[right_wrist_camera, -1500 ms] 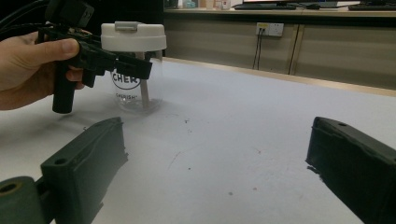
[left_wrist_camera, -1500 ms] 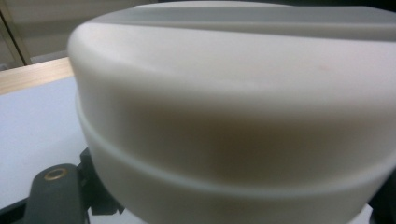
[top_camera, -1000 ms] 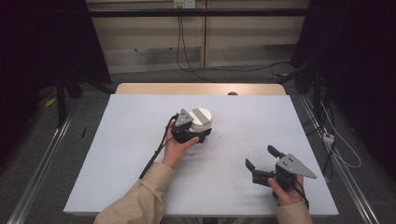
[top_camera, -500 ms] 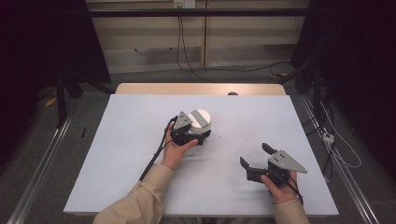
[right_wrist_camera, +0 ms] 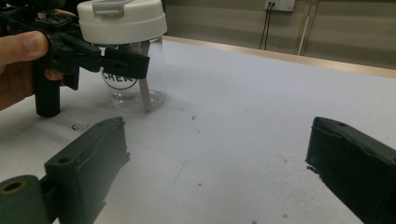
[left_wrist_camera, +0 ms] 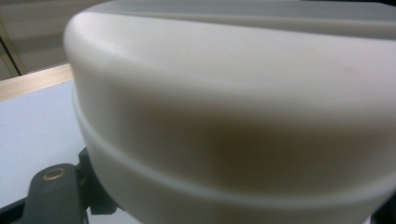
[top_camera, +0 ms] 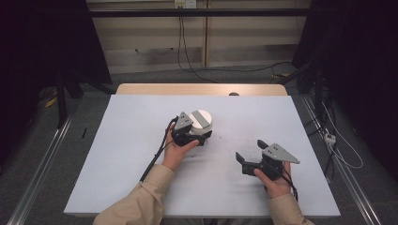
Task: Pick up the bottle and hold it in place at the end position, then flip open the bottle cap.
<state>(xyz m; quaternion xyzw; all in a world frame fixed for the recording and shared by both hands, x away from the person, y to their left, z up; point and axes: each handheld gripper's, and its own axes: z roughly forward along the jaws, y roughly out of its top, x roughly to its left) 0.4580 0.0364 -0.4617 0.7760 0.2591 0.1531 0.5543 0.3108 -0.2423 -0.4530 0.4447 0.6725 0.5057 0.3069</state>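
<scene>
Paper [top_camera: 141,154], pale and lightly scuffed, covers the table [top_camera: 202,89], whose bare wooden edge shows along the far side. Beyond it we see a light wall with cables [top_camera: 180,42] hanging down, dark curtains [top_camera: 42,51] on both sides, and metal rails [top_camera: 40,173] on the grey floor.

Our left gripper [top_camera: 190,133] sits near the table's middle, its jaws closed around the clear body of a cup [top_camera: 201,121] just under the white lid [right_wrist_camera: 122,18]. The cup stands upright on the paper. In the left gripper view the lid sits very close to the camera. From the right gripper view we see printed lettering on the cup and a straw [right_wrist_camera: 142,84] inside it.

Our right gripper [top_camera: 256,157] is held low over the near right part of the table, jaws wide apart with nothing between them, pointing toward the cup yet well apart from it.

Bare paper lies between the two grippers. The right gripper sits fairly near the near and right edges
</scene>
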